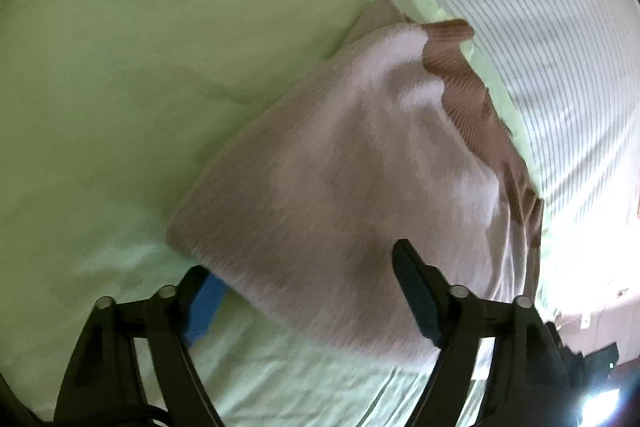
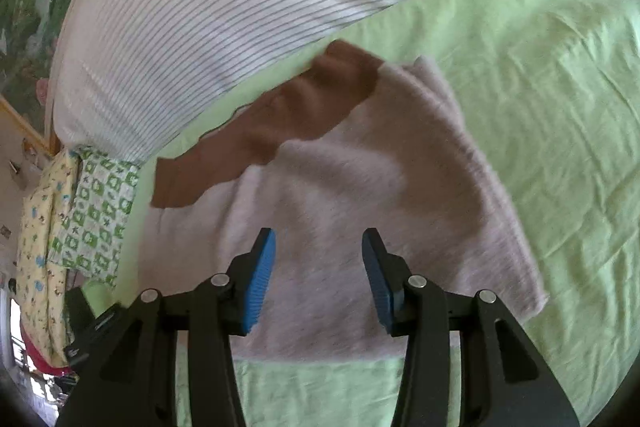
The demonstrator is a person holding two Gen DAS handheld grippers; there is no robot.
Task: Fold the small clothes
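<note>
A small pale pink garment (image 1: 340, 163) with a brown ribbed band (image 1: 476, 99) lies on the light green sheet (image 1: 120, 87). In the left wrist view my left gripper (image 1: 304, 279) is open at its near edge, with the left blue pad partly under the cloth. The garment also shows in the right wrist view (image 2: 352, 187), with its brown band (image 2: 280, 123) at the far left side. My right gripper (image 2: 318, 247) is open and empty just above the garment's near part.
A white striped duvet (image 2: 240, 7) lies beyond the garment, also in the left wrist view (image 1: 540, 27). Green-patterned (image 2: 96, 219) and yellow-patterned (image 2: 36, 247) pillows lie at the left. The green sheet (image 2: 560, 107) stretches right of the garment.
</note>
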